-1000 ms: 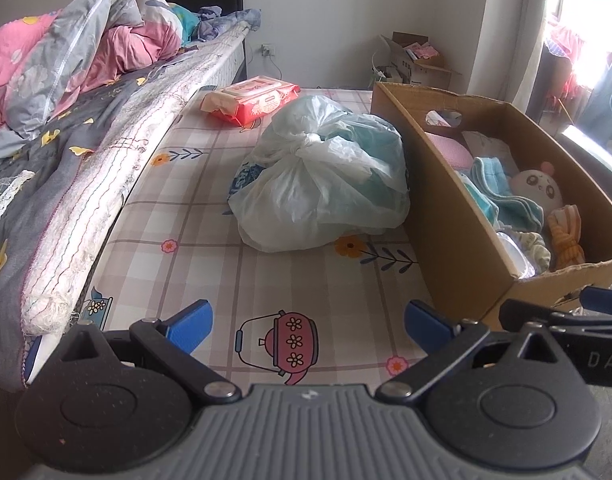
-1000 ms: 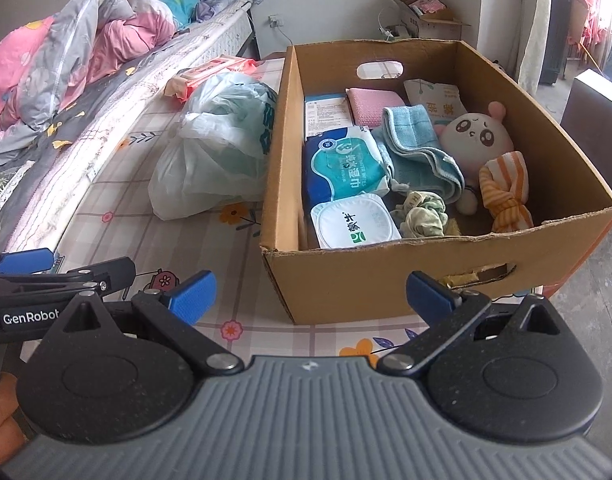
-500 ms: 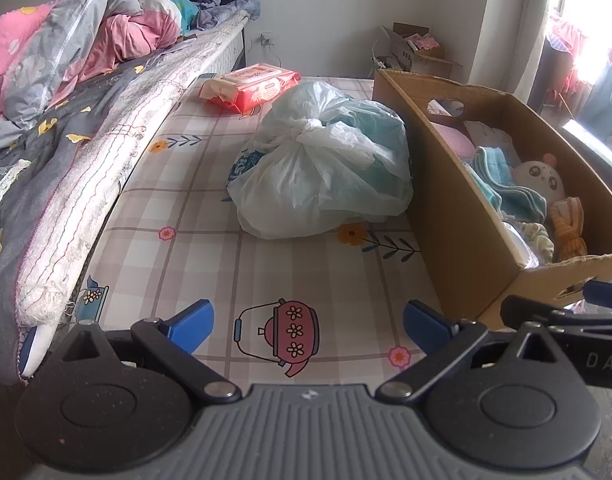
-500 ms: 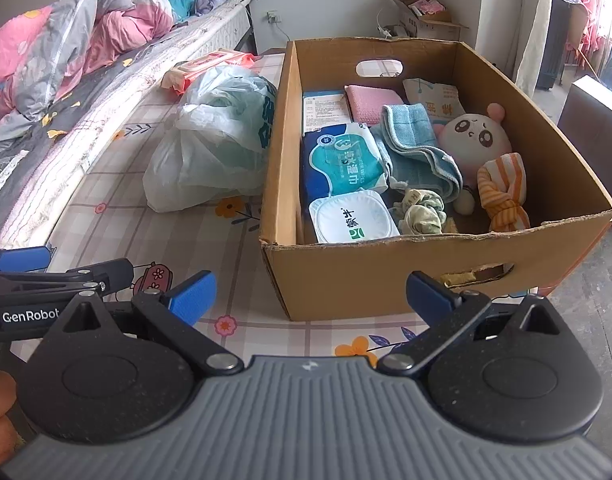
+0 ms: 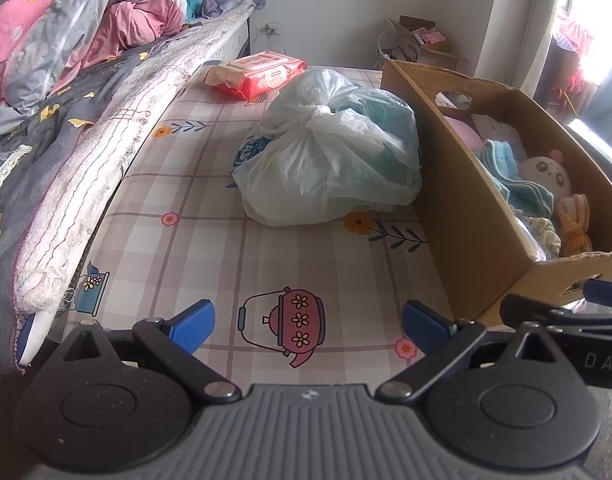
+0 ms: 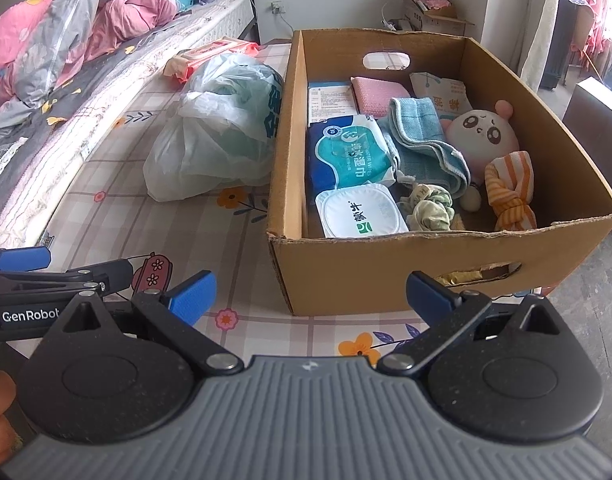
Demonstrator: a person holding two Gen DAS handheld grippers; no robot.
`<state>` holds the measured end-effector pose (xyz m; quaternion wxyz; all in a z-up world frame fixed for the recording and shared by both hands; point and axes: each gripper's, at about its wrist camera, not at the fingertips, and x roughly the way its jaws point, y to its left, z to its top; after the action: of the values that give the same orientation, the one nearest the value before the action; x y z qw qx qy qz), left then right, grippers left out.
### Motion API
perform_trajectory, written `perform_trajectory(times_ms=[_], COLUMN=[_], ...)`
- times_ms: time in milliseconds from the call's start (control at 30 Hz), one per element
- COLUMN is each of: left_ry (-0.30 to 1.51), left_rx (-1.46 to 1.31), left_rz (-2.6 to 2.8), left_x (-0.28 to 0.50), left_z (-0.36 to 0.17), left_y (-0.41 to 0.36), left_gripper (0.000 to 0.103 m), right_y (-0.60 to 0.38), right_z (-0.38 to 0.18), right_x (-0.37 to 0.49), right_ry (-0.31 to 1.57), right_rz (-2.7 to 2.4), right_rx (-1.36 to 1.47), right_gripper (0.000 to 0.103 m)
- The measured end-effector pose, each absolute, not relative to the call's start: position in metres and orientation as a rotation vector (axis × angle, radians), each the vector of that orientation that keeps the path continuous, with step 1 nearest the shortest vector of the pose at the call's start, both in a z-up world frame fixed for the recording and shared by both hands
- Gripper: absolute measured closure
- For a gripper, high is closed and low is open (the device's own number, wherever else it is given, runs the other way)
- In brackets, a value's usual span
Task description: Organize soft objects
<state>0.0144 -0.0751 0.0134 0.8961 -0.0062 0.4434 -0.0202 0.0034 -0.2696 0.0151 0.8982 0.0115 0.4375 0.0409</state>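
- Hovering low over the checked play mat [image 5: 209, 184], the left tongs [image 5: 306, 322] are spread wide and hold nothing.
- Right tongs [image 6: 310, 294] gape wide too, empty, before the cardboard box [image 6: 406, 264].
- Inside the box: wet wipes pack [image 6: 348, 154], blue towel [image 6: 424, 140], plush toy [image 6: 482, 136], scrunchie [image 6: 430, 210].
- A knotted plastic bag [image 5: 330, 156] lies on the mat just beside the box's left wall; a red wipes pack [image 5: 257, 74] sits farther back.

Both low wrist views face forward, sharing the cardboard box [image 5: 458, 184] [image 6: 386, 276].
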Motion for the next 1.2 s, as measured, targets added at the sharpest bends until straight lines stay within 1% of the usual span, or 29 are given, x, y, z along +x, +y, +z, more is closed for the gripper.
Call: perform_trajectory(times_ms=[1200], left_ry=[0.967], left_rx=[-0.041], left_rz=[-0.063], left_x=[0.018], left_z=[0.001], left_y=[-0.074], left_gripper=[0.004], right_y=[-0.265], right_z=[0.009], right_x=[0.009], right_ry=[0.95], right_rz=[0.078], right_rx=[-0.008], right_gripper=[0.001])
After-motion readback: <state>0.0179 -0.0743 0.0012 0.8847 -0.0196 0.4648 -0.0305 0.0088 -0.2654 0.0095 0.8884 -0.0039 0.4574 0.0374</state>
